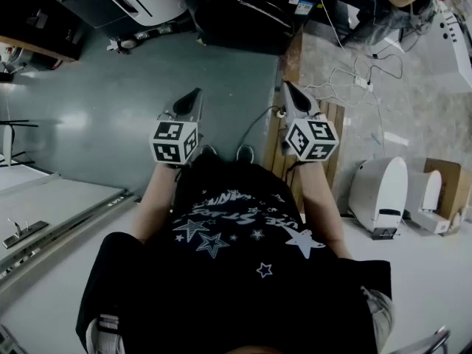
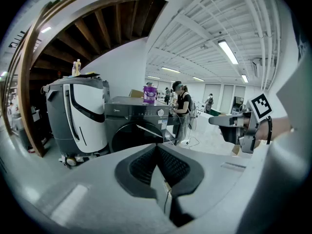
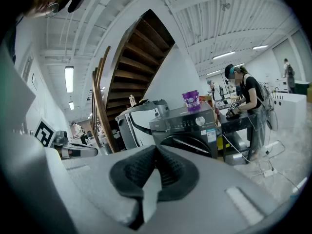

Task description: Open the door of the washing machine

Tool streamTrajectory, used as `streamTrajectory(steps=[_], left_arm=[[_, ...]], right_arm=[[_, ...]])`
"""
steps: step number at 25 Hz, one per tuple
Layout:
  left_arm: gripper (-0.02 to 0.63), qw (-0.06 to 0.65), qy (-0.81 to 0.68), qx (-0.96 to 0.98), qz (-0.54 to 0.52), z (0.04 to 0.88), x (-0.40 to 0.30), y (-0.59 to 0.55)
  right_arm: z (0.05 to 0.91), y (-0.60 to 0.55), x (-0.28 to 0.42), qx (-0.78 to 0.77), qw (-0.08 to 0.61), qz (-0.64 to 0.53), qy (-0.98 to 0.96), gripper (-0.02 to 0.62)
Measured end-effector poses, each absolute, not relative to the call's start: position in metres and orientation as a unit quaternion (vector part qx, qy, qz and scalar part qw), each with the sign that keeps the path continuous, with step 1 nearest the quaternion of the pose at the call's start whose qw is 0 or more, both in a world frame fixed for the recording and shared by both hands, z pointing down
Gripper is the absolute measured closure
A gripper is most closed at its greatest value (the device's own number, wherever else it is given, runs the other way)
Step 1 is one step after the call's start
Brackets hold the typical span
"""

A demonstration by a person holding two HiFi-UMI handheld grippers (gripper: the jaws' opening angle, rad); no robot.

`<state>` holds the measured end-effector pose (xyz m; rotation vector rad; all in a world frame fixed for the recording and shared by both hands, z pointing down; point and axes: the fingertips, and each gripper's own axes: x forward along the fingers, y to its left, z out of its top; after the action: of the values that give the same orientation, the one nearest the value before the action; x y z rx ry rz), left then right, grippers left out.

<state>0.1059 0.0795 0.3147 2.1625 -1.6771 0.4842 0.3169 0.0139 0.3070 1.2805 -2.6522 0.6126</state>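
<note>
Jaws of the left gripper point(image 2: 156, 146) are pressed together with nothing between them, and it is held out in the air over the grey floor point(image 1: 110, 116). Ahead of it, well apart from both tools, stands the dark washing machine point(image 2: 138, 123), a white-and-grey appliance point(image 2: 80, 113) just to its left and a purple bottle point(image 2: 149, 93) on its top. Its round door point(image 2: 132, 138) looks shut. To the right, the right gripper point(image 3: 155, 147) is likewise closed tight on nothing and aimed toward the machine.

I judge this to be the approach, before any contact. The next move calls for walking closer, spreading one gripper's jaws and bringing them to the door's edge or handle. From here I can't make out where the handle sits.
</note>
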Motion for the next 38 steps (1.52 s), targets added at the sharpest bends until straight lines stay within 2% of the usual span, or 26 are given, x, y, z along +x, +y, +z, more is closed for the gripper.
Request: streamTrajectory(steps=[13, 14, 17, 20, 26, 38], left_arm=[[0.595, 0.184, -0.609, 0.755, 0.158, 0.312, 0.127, 0.086], [0.595, 0.182, -0.611, 0.754, 0.158, 0.311, 0.124, 0.085], [0.595, 0.184, -0.616, 0.75, 0.154, 0.31, 0.113, 0.081], [0.595, 0.186, -0.617, 0.75, 0.151, 0.312, 0.103, 0.073], [0.595, 0.214, -0.597, 0.757, 0.154, 0.339, 0.084, 0.041], [0.595, 0.246, -0.499, 0.809, 0.188, 0.402, 0.028, -0.112]], right_arm=[[0.33, 0.009, 0.352, 0.422, 0.064, 0.224, -0.876, 0.591], [0.332, 0.007, 0.351, 0.421, 0.065, 0.224, -0.876, 0.576], [0.337, 0.001, 0.339, 0.41, 0.073, 0.222, -0.882, 0.376], [0.343, -0.008, 0.326, 0.41, 0.089, 0.216, -0.882, 0.319], [0.362, -0.037, 0.309, 0.428, 0.12, 0.226, -0.867, 0.3], [0.425, -0.172, 0.269, 0.501, 0.202, 0.227, -0.811, 0.3]])
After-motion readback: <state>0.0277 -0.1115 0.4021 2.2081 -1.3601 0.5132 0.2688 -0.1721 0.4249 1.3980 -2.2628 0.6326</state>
